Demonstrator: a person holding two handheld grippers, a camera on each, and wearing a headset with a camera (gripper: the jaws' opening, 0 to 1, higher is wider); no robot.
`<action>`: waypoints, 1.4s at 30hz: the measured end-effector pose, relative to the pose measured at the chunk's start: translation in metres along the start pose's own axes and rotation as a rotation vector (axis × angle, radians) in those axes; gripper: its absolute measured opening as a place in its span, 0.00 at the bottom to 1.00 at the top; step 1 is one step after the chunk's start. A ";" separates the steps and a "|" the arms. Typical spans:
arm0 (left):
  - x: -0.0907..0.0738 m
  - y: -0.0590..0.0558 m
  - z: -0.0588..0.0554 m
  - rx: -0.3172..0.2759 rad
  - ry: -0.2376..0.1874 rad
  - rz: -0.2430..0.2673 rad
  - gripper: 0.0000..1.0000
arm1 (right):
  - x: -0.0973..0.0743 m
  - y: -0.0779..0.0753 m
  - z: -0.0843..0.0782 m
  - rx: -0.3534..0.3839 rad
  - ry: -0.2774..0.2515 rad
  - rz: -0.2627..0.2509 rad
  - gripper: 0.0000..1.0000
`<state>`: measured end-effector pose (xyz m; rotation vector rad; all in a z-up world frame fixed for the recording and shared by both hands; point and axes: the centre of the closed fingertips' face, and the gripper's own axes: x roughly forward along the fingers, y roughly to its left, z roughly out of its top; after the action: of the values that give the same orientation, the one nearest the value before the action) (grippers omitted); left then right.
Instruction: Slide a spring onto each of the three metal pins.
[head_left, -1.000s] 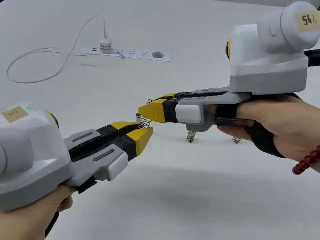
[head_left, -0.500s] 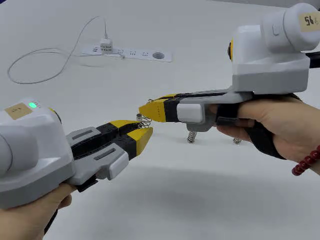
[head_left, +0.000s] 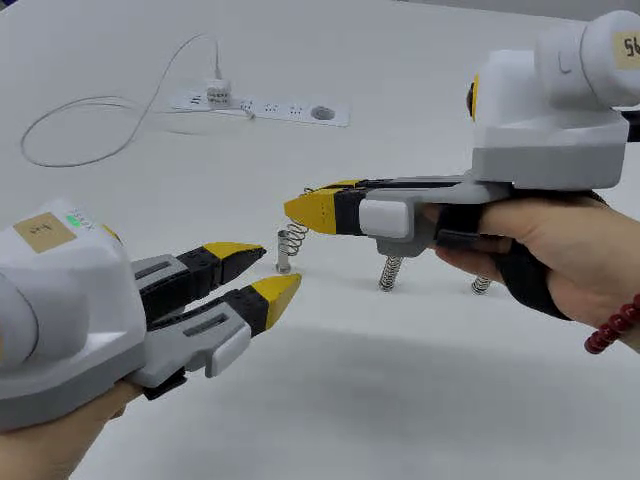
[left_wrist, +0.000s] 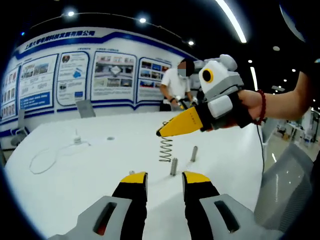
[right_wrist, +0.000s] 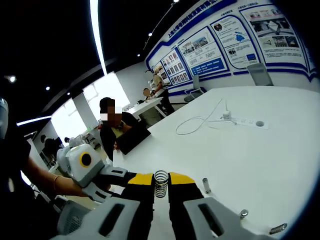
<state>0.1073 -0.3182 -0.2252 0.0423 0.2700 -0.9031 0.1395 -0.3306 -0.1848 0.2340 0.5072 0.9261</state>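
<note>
A small metal spring (head_left: 292, 238) hangs from the yellow tips of my right gripper (head_left: 292, 211), which is shut on its top end. It hangs just above and beside a bare upright metal pin (head_left: 283, 260) on the white table. In the right gripper view the spring (right_wrist: 160, 183) sits pinched between the jaws. My left gripper (head_left: 272, 268) stands open, close in front of the pin, with nothing in it. In the left gripper view the spring (left_wrist: 165, 149) dangles over the pin (left_wrist: 174, 166) beyond the left gripper (left_wrist: 165, 176). Two more pins (head_left: 390, 272) (head_left: 482, 285) stand under the right gripper and look coiled.
A white power strip (head_left: 250, 105) with a looping cable (head_left: 80, 125) lies at the far side of the white table (head_left: 350, 400). In the gripper views people stand by another table (right_wrist: 145, 107) in the background, far from the work.
My left gripper has opened and drawn back from the spring. The right gripper has risen slightly, and the spring now hangs from it alone by the pin.
</note>
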 end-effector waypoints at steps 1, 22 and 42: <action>-0.001 0.000 -0.001 0.007 0.004 0.000 0.30 | 0.001 -0.001 0.001 -0.008 -0.004 -0.005 0.11; -0.007 -0.006 -0.017 0.068 0.061 -0.018 0.64 | 0.029 -0.035 -0.005 -0.134 0.003 -0.079 0.11; -0.005 0.000 -0.028 0.048 0.081 -0.010 0.88 | 0.050 -0.075 -0.011 -0.050 -0.006 -0.160 0.11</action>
<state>0.0985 -0.3099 -0.2507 0.1221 0.3243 -0.9192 0.2117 -0.3340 -0.2402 0.1488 0.4898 0.7811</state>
